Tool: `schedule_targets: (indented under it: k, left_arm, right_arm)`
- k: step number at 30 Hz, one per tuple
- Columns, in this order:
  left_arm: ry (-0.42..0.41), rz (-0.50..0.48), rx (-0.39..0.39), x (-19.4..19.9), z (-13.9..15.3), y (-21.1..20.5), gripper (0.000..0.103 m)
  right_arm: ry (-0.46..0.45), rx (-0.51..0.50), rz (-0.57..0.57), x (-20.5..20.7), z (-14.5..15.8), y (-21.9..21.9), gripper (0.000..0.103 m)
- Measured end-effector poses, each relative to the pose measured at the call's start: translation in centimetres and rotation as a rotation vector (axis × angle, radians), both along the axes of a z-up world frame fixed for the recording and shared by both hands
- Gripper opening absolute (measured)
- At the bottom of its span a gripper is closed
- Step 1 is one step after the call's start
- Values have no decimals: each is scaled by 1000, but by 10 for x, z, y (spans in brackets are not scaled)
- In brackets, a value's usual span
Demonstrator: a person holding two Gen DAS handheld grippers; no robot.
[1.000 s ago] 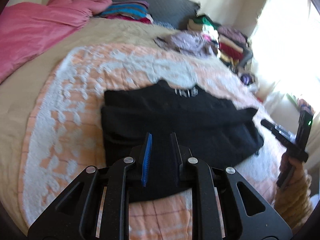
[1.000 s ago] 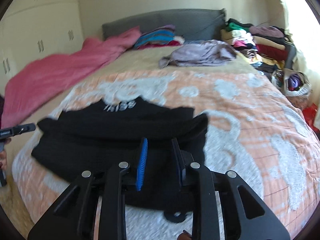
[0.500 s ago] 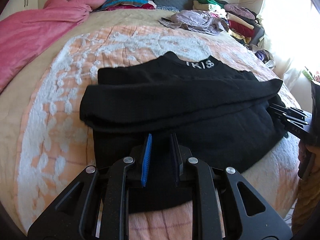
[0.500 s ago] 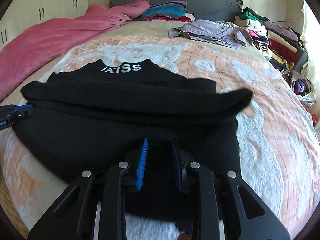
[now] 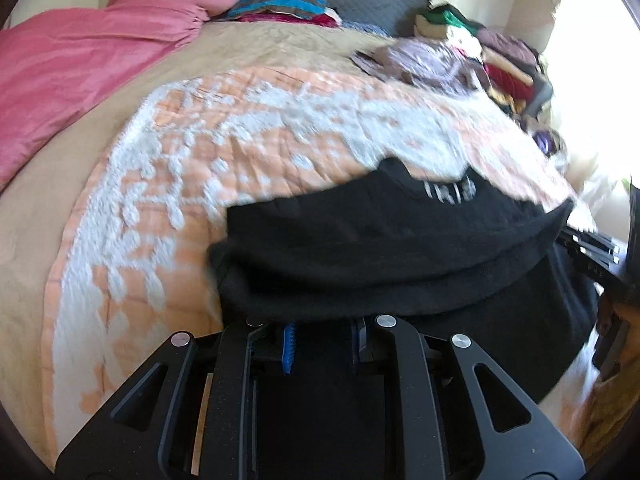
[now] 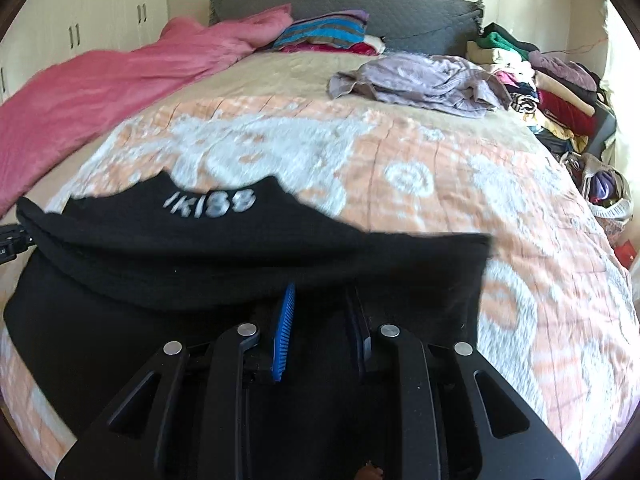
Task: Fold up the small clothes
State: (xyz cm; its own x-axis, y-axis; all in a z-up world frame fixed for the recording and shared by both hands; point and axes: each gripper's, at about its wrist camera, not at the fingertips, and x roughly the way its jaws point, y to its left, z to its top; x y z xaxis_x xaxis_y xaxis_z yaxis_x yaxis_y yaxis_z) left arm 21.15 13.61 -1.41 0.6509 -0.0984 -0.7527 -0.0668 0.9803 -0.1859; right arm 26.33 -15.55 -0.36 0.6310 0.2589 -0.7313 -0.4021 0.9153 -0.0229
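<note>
A black garment point(image 5: 380, 248) with white lettering near its neck lies on the orange and white blanket point(image 5: 248, 128). A thick fold runs across its middle. My left gripper point(image 5: 324, 322) is shut on the black cloth at the garment's left part, and the fold hangs over its fingertips. My right gripper point(image 6: 320, 298) is shut on the same garment point(image 6: 200, 248) further right, tips also under the fold. Each gripper shows at the edge of the other's view: the right gripper point(image 5: 592, 248) and the left gripper point(image 6: 10, 240).
A pink duvet point(image 6: 100, 88) lies along the bed's left side. Striped folded clothes point(image 6: 324, 30) rest against the grey headboard point(image 6: 400, 4). A crumpled lilac garment point(image 6: 420, 76) and a clothes stack point(image 6: 540, 88) sit at the far right, with a basket point(image 6: 608, 192) beside the bed.
Both grippers have pushed forward and slightly down with the cloth. The garment's fold has come nearer and now covers their fingertips.
</note>
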Motion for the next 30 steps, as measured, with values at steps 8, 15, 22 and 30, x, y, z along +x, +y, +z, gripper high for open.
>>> schedule_targets:
  k: [8, 15, 22, 30]
  left_arm:
    - [-84, 96, -98, -4, 11, 43, 20]
    - [-22, 77, -175, 3, -12, 54, 31]
    - [-37, 44, -119, 5, -18, 42, 7]
    - [-168, 2, -85, -14, 26, 44, 3]
  right_arm:
    - [-38, 57, -123, 19, 17, -40, 34]
    - [67, 61, -173, 31, -5, -63, 45]
    - [94, 128, -154, 36, -16, -64, 16]
    - [-35, 184, -141, 17, 28, -69, 9]
